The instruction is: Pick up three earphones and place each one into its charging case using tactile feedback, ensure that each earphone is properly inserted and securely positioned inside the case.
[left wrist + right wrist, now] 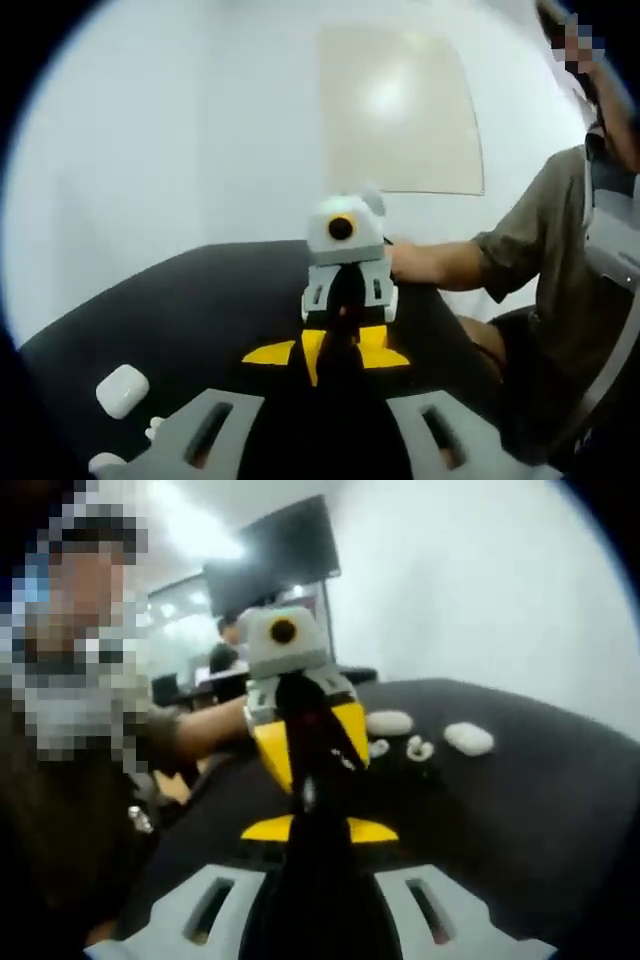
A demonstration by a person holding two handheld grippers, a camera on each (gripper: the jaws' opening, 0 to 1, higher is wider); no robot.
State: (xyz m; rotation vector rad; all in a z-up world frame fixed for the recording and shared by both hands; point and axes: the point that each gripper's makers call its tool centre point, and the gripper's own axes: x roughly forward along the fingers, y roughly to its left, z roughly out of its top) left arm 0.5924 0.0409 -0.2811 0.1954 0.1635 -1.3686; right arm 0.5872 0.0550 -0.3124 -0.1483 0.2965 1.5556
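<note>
Two white charging cases lie closed on the black table in the right gripper view, one case nearer the table's far right side and a second case beside it toward the other gripper; what they hold cannot be seen. Between the two cases sits a loose earphone, with another small earphone just beside the second case, both resting on the tabletop apart from any case. The left gripper view shows a different stretch of the same table: one closed case lies near the table's left edge, a small white earphone piece is just beside the left gripper's jaw, and a further white object at the table's near corner is too cut off to identify. The left gripper has its grey jaws spread wide with nothing between them. The right gripper also has its jaws spread wide and empty. Each gripper appears in the other's view, raised above the middle of the table with its yellow-tipped jaws pointing back at the camera. A person's arm reaches in over the table's far edge, and a pale panel hangs on the white wall behind the table; a dark screen stands beyond the table in the right gripper view.
</note>
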